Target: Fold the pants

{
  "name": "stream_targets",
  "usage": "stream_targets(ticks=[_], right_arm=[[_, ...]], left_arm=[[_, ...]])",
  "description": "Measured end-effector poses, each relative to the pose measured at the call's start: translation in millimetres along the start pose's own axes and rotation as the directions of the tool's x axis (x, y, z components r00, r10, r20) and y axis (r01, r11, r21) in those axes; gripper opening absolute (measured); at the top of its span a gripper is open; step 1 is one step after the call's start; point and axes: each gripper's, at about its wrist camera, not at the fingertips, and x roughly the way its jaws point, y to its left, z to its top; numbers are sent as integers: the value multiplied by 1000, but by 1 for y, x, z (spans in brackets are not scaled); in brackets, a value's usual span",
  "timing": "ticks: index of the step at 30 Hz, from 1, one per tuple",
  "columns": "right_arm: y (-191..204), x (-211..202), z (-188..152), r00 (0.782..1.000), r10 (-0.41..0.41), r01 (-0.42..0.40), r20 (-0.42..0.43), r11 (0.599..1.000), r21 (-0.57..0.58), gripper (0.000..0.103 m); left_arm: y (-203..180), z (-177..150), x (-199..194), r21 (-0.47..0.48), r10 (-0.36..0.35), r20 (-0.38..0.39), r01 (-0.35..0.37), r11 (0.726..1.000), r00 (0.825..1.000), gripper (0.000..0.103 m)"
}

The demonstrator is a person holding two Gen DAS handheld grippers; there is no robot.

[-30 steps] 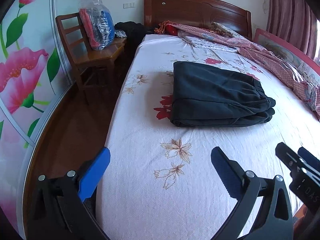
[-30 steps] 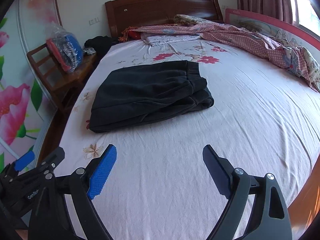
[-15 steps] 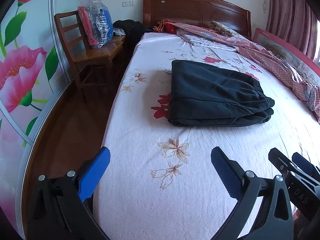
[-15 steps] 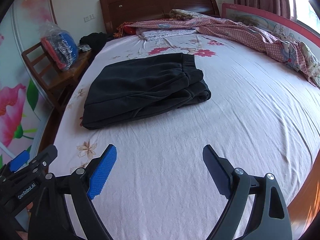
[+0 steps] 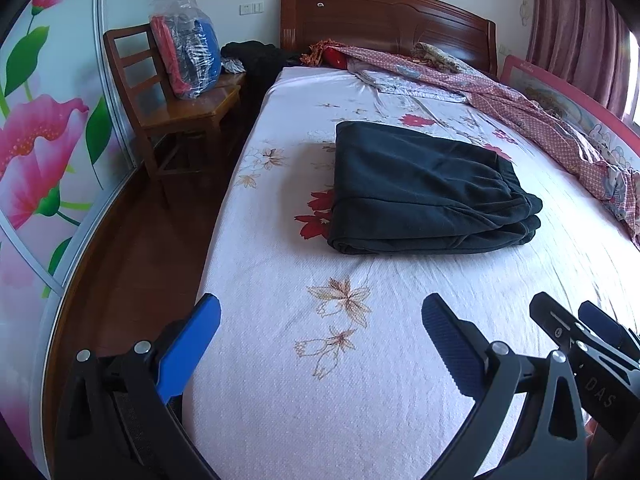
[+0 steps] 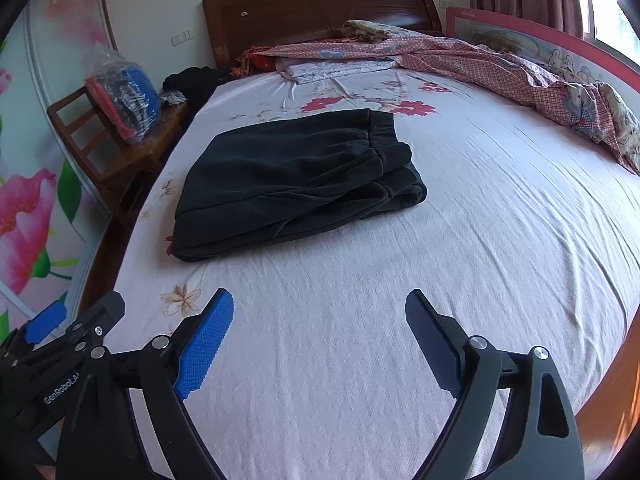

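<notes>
seemingly finished, the dark pants (image 5: 424,196) lie folded in a compact stack on the bed sheet (image 5: 360,400), well apart from the left gripper (image 5: 320,326) and right gripper (image 6: 319,320), both jaws spread wide, holding nothing, so little looks left to do.

left gripper (image 5: 320,320): drifted left toward the bed's near edge, more wooden floor (image 5: 132,264) now in its view | right gripper (image 6: 320,320): eased back, its tips showing further into the left view | pants (image 6: 296,180): sit slightly further off than a second ago
</notes>
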Motion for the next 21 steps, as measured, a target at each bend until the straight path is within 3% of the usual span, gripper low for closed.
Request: stream_targets(ticks=[21], right_arm=[[0,2,-1,1000,15,-14,-9,1000,6,87]], left_arm=[[-2,1,-1,5,-1,5,1,1000,1000,101]])
